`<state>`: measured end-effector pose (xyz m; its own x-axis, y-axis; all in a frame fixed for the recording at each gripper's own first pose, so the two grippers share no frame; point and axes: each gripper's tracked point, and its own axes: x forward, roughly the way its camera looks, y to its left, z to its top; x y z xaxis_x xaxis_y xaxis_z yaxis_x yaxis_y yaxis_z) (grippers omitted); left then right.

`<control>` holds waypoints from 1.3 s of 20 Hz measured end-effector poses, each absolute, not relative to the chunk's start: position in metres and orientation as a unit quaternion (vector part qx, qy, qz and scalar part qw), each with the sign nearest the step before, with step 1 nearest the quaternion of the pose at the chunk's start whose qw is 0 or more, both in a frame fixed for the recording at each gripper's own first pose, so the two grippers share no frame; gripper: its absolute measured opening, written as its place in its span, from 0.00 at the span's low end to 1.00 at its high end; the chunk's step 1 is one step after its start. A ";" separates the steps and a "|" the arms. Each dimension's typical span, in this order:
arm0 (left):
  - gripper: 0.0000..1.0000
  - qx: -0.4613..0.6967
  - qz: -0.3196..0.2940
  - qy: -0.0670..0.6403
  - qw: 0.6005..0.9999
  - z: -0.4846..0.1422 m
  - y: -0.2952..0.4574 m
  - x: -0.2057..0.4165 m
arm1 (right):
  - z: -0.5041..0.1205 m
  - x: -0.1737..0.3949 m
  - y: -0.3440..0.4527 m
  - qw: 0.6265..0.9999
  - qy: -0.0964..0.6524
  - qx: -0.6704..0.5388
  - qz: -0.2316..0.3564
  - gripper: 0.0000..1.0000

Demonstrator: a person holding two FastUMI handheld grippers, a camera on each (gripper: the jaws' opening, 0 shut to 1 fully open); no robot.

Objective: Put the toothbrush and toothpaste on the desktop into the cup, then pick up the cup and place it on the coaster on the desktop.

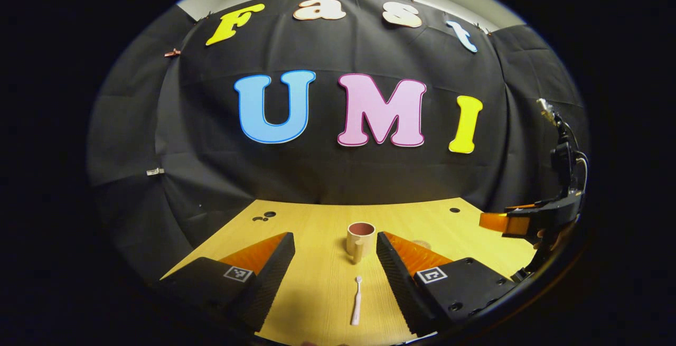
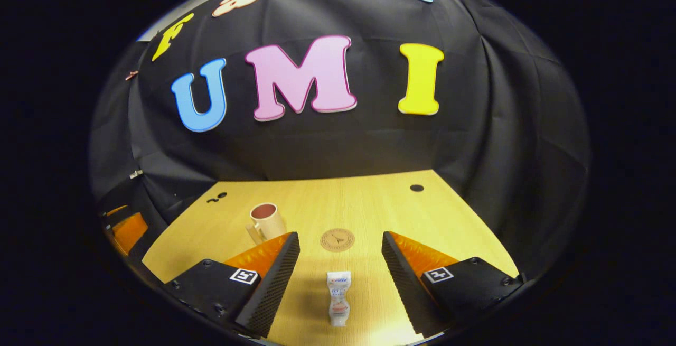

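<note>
Step in hand: the first pick, with nothing grasped yet.

In the left gripper view, the left gripper (image 1: 335, 261) stands wide, holding nothing, above the counter (image 1: 317, 224). The toothbrush (image 1: 357, 300) lies flat between its fingers, apart from both, head pointing toward the cup (image 1: 360, 239). The cup stands upright just beyond the toothbrush, handle toward the camera. Its inside looks empty, though the bottom is hidden.

In the right gripper view, the right gripper (image 2: 340, 269) is also wide and empty. The toothpaste (image 2: 338, 298) lies between its fingers, touching neither. The coaster (image 2: 337, 240) lies bare on the counter just beyond the toothpaste, to the right of the cup.

Next move, by judgement: lower either gripper over its item, close on it, lift, and carry it to the cup mouth. The toothbrush is thin and flat; the fingers must reach the counter surface.
</note>
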<state>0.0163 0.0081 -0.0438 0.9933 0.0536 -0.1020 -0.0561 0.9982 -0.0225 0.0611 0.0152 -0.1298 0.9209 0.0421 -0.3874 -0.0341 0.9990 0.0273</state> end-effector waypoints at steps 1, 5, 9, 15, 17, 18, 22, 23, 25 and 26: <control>0.97 -0.014 0.030 0.055 0.998 -0.048 0.010 0.016 | -0.141 0.062 0.016 0.978 0.210 0.007 0.021 0.97; 0.97 -0.018 0.045 0.079 0.996 -0.066 0.019 0.014 | -0.191 0.066 0.018 0.961 0.276 -0.004 0.025 0.97; 0.97 -0.021 0.064 0.104 0.992 -0.083 0.030 0.012 | -0.236 0.068 0.021 0.941 0.335 -0.021 0.033 0.97; 0.97 -0.019 0.088 0.128 0.988 -0.097 0.044 0.010 | -0.295 0.064 0.018 0.908 0.417 -0.038 0.032 0.98; 0.97 -0.018 0.093 0.136 0.986 -0.102 0.047 0.009 | -0.311 0.061 0.017 0.897 0.440 -0.039 0.029 0.98; 0.97 -0.018 0.095 0.140 0.985 -0.103 0.047 0.008 | -0.316 0.061 0.015 0.893 0.448 -0.040 0.028 0.98; 0.97 -0.018 0.098 0.156 0.983 -0.114 0.047 0.009 | -0.337 0.058 0.013 0.875 0.479 -0.061 0.036 0.97; 0.97 -0.018 0.098 0.161 0.982 -0.117 0.046 0.008 | -0.340 0.058 0.014 0.872 0.483 -0.062 0.038 0.98; 0.97 -0.018 0.099 0.166 0.981 -0.119 0.045 0.008 | -0.347 0.056 0.014 0.865 0.496 -0.064 0.037 0.97; 0.97 -0.018 0.099 0.169 0.981 -0.120 0.046 0.009 | -0.349 0.055 0.014 0.862 0.502 -0.066 0.037 0.97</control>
<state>0.0086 0.0458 -0.1204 0.9238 0.1873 -0.3341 -0.1995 0.9799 -0.0023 0.0550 0.0143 -0.3495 0.4940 -0.0029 -0.8695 -0.1298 0.9885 -0.0770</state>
